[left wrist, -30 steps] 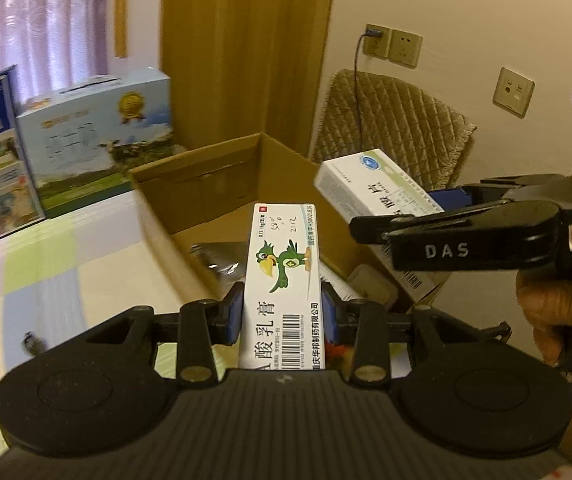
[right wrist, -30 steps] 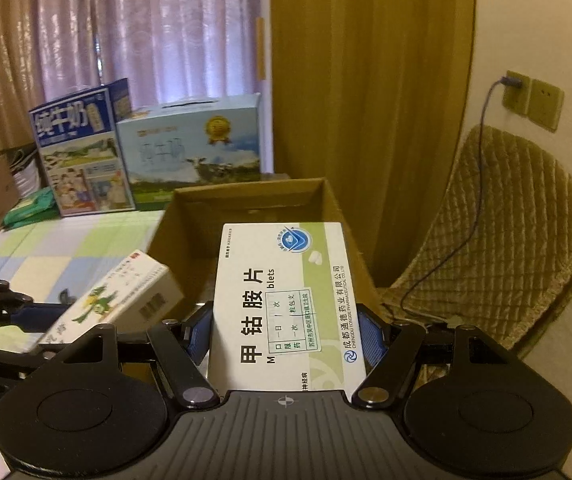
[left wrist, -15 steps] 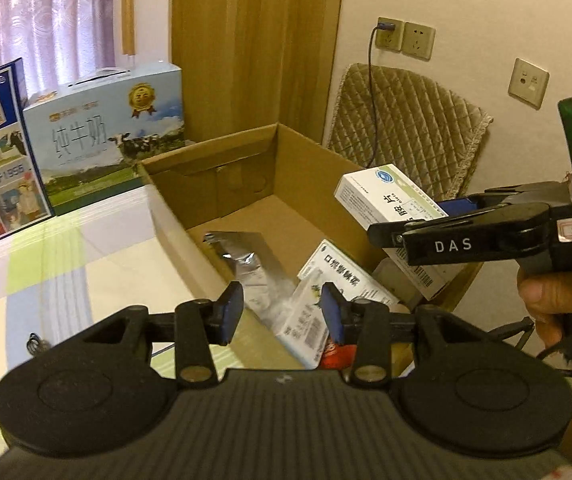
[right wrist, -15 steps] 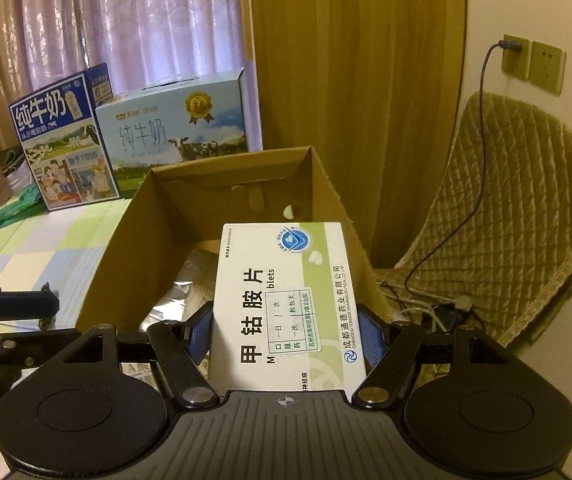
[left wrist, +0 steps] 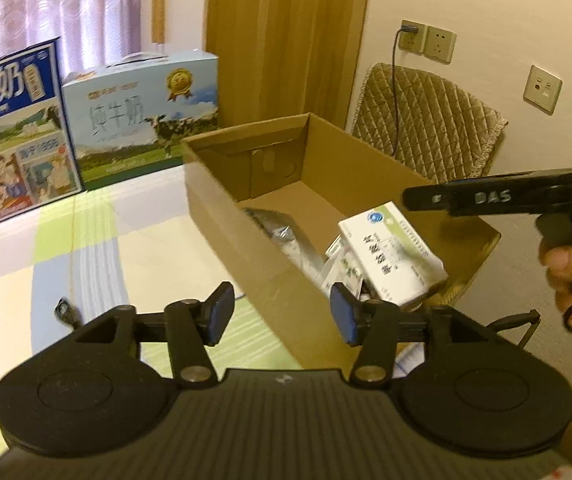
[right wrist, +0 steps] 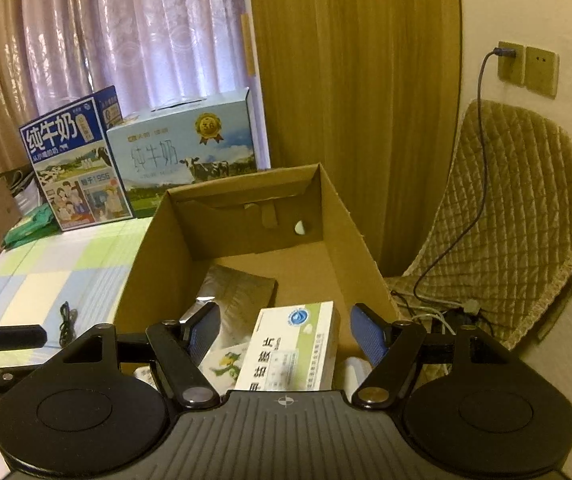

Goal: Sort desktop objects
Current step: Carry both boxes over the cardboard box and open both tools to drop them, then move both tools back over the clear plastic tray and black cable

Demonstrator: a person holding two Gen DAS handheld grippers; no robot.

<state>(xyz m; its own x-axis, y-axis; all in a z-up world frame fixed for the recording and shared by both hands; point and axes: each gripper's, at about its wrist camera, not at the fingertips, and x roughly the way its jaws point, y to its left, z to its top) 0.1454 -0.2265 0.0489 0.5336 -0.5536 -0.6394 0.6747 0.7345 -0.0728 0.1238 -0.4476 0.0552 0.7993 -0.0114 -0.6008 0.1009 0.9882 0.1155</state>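
Over the cardboard box, both grippers gape empty; the white medicine box lies inside, so next comes picking another desk thing

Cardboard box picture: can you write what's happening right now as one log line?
left gripper: open, empty | right gripper: open, just let go | white-green medicine box: in cardboard box with foil pouch | step: drop done

"DAS" on right tool; "纯牛奶" on milk carton.

White medicine box between spread right gripper fingers
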